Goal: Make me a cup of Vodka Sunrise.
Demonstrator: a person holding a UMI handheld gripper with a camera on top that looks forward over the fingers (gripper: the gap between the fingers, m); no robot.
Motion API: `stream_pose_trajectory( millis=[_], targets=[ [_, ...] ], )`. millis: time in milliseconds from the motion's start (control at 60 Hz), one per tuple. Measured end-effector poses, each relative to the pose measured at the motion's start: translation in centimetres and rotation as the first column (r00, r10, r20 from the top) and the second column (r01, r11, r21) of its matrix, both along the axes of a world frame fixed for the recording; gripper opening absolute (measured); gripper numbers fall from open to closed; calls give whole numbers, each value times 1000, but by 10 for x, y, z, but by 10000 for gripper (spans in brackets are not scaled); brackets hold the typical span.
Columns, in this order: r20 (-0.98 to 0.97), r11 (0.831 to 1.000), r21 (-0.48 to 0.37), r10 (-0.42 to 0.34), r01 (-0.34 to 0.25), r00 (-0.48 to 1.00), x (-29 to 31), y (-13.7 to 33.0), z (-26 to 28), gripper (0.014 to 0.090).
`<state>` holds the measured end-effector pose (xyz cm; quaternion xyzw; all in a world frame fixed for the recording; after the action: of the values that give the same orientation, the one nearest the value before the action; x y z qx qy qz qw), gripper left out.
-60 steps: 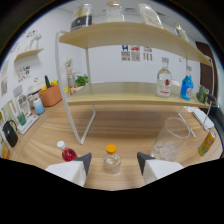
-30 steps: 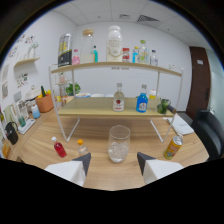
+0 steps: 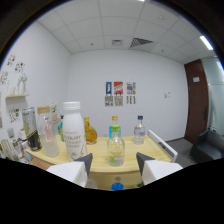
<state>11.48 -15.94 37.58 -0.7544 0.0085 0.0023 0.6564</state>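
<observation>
Bright even ceiling light [image 3: 205, 42], soft blur throughout, strong fisheye bending, black vignette at edges

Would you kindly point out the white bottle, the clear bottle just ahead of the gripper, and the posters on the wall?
White bottle [image 3: 73, 131]: gripper view, on its labelled body.
Clear bottle [image 3: 116, 150]: gripper view, on its rounded lower body.
Posters [image 3: 118, 93]: gripper view, on the middle poster.

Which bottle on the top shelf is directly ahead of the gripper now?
The small clear glass bottle, standing just beyond the gap between the open gripper fingers; the tall white plastic bottle stands off to one side.
</observation>
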Motion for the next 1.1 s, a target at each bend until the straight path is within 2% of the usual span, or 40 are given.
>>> stream_pose_trajectory(
  millis=[117,183,250,300,583,867,950,1100],
  targets=[
    [1,999,-36,-11,12,1000,8,37,-6,689],
    [-19,998,-66,5,-7,1000,6,50,-12,605],
    [-41,997,-80,18,-21,999,2,56,-14,470],
    [-38,998,-64,4,-6,999,5,58,-11,373],
    [5,998,-58,14,-14,1000,4,53,-7,355],
    [-20,998,59,37,-36,999,1,-8,43,352],
    [-36,997,71,33,-30,999,4,-30,36,353],
    [-50,1000,17,-8,9,999,17,-59,-17,352]
  ],
)
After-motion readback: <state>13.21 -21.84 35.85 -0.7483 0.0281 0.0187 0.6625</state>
